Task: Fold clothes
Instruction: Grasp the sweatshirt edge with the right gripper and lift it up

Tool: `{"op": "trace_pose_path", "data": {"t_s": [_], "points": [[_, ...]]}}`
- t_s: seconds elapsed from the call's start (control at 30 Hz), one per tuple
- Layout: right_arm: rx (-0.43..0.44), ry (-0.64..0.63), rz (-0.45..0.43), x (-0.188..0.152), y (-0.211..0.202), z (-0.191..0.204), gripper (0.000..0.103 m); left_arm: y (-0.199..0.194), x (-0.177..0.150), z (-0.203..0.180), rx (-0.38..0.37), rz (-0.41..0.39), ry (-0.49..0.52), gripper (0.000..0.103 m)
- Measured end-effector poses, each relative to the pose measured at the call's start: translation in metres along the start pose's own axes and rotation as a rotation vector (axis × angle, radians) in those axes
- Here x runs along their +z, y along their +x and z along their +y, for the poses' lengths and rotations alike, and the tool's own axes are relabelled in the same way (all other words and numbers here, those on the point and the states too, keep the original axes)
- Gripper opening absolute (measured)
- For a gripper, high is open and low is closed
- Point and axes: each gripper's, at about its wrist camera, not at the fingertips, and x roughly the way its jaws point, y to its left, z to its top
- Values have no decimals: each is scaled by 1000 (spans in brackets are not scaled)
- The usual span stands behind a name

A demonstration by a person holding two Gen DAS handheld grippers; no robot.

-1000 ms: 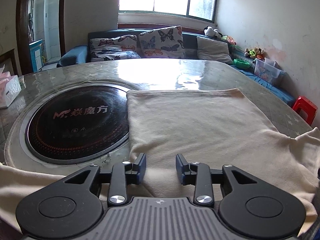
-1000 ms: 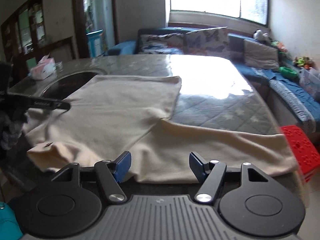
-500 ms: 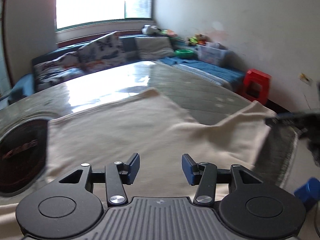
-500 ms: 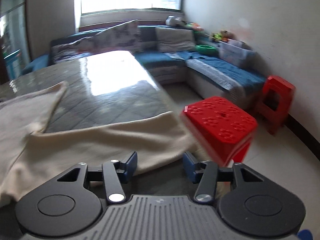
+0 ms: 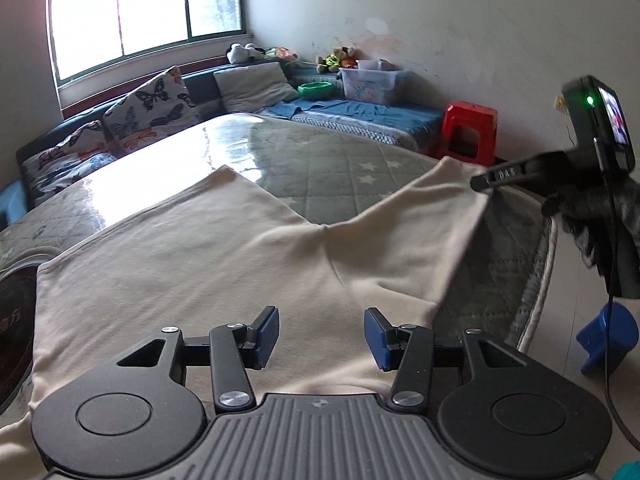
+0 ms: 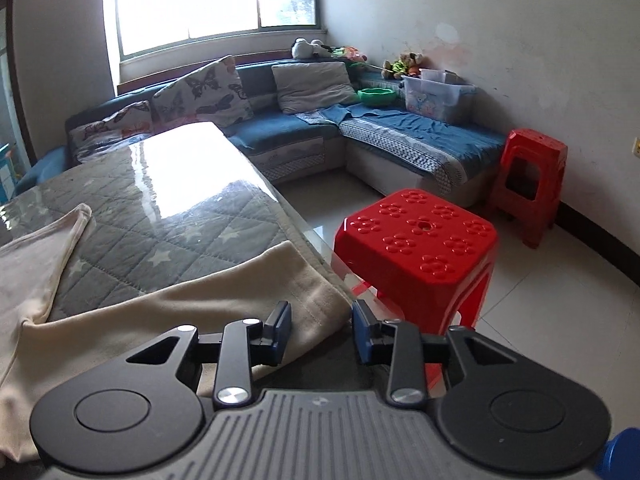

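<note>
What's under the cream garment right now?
The cream garment lies on a grey star-quilted table cover under a glossy sheet. At its left edge it overlaps a dark round cooktop. Whatever lies beneath its middle is covered.

A: Any lettering legible?
B: Right gripper (image 5: 486, 181), finger side, pale letters, roughly "DAS"; uncertain. Round cooktop (image 5: 12, 320) at left edge: partial character "方", rest cut off
</note>
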Motion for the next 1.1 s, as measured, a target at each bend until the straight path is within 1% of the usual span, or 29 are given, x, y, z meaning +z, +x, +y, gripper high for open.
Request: {"op": "trace_pose_path", "data": {"t_s": [0.03,0.2,0.3,0.33,0.43,0.57,0.67,0.83,0.9,0.97,1.0,1.1], "points": [[10,-2,-1,0,0,0,9,1,-1,-1,-2,3,6,51],[6,-24,-31,11,-2,3,8,5,-3,-6,-7,15,31,51],[3,-19,-57,20,-5,2,8,6,-5,-7,-2,18,40,53],[4,-15,-57,20,-4,2,8,6,-4,-6,-3,17,38,53],[4,-11,-20,13,6,2,8,5,-3,-5,-4,15,33,53],[26,1,-27,14,6,0,8,0,2,-5,-8,-11,30,54],[62,-20,-54,25,-8,5,8,2,5,-8,-18,-21,31,54],[126,-59,-103,45,-32,15,8,12,0,-14,-21,-2,46,54],[170,-75,-122,53,-44,21,8,9,0,-11,-24,-11,28,55],[227,-120,-158,63,-64,36,8,2,1,-5,-20,-29,10,57],[245,-135,-168,66,-70,41,8,-3,1,-1,-14,-39,-3,58],[336,-220,-196,75,-93,73,8,-17,-3,18,24,-62,-58,58]]}}
